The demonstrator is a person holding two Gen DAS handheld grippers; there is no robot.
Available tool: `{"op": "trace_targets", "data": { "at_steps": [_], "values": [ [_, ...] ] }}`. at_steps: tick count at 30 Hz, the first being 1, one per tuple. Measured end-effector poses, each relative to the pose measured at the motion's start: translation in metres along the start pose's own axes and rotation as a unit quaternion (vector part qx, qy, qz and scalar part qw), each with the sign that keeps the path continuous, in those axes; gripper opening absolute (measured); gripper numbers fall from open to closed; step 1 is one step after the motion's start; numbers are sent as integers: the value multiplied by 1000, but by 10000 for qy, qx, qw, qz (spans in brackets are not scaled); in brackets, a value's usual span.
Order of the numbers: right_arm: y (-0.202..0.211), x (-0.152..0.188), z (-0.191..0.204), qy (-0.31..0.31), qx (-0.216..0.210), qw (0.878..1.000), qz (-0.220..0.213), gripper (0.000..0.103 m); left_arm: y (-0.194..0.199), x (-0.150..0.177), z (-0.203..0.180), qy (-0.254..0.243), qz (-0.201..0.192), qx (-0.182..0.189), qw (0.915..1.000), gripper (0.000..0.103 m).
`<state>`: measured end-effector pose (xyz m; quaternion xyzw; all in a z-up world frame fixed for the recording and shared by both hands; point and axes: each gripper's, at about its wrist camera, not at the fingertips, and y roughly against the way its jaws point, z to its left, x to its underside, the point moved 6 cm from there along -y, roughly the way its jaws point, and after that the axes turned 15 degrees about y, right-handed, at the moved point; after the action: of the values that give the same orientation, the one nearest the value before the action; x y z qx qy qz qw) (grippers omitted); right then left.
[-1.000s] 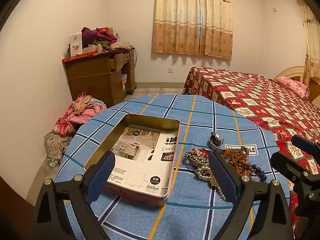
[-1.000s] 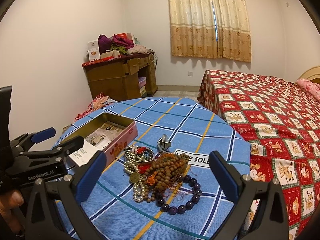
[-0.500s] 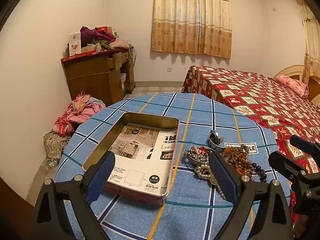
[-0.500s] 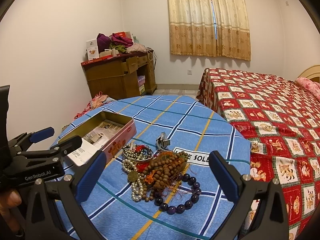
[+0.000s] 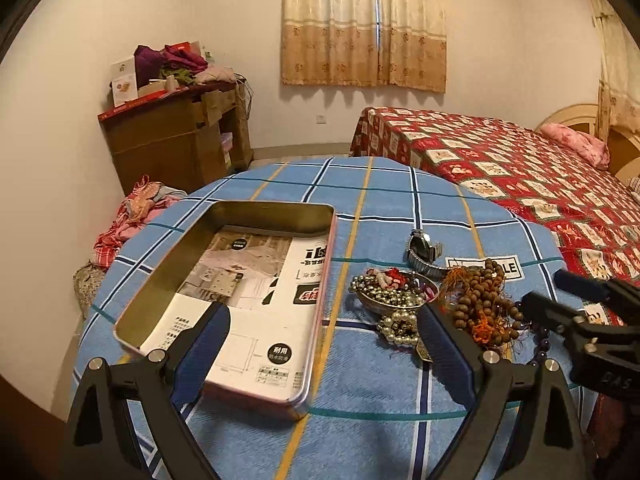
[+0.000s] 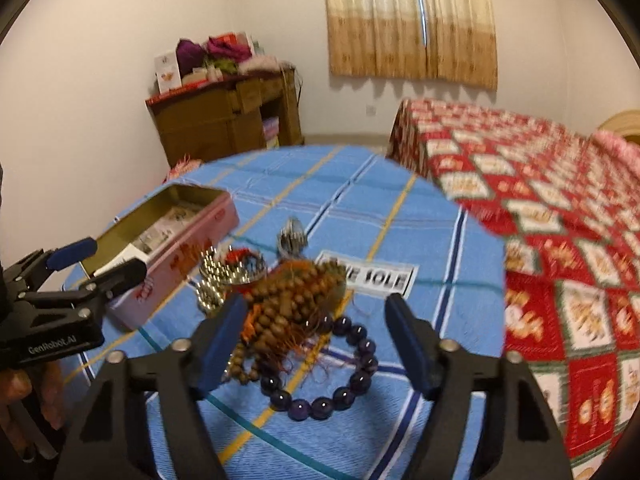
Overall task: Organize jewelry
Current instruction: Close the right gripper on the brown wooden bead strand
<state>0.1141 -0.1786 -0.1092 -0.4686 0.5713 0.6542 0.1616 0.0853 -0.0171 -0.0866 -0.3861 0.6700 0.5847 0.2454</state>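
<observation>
Round table [image 5: 380,432] w/ blue check cloth carries it all. Open tin [image 5: 240,292] sits left, mouth up, prob the drop spot. Jewelry heap [image 6: 296,304] just right of it, unsorted. Left gripper [image 5: 320,344] released, empty. Right gripper [image 6: 316,340] jaws just been closing (nothing between yet), lined up on the heap.

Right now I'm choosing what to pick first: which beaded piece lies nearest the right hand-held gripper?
The dark purple bead bracelet: a ring of large glossy beads, lying in front of the brown wooden bead pile.
</observation>
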Motion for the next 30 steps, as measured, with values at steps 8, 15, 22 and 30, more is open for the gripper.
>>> {"op": "trace_targets", "data": {
  "at_steps": [8, 15, 22, 30],
  "values": [
    [-30, -7, 20, 100, -370, 9990, 248, 70, -4, -2, 3, 21, 26, 4, 10000, 94],
    [-29, 0, 16, -56, -684, 9974, 204, 22, -3, -5, 3, 40, -21, 27, 10000, 94],
    [3, -16, 7, -28, -415, 9984, -370, 22, -3, -4, -11, -156, -9, 154, 9998, 83],
    [19, -28, -9, -140, -260, 9964, -789, 22, -10, 8, -24, -246, 305, 320, 9987, 51]
  ]
}}
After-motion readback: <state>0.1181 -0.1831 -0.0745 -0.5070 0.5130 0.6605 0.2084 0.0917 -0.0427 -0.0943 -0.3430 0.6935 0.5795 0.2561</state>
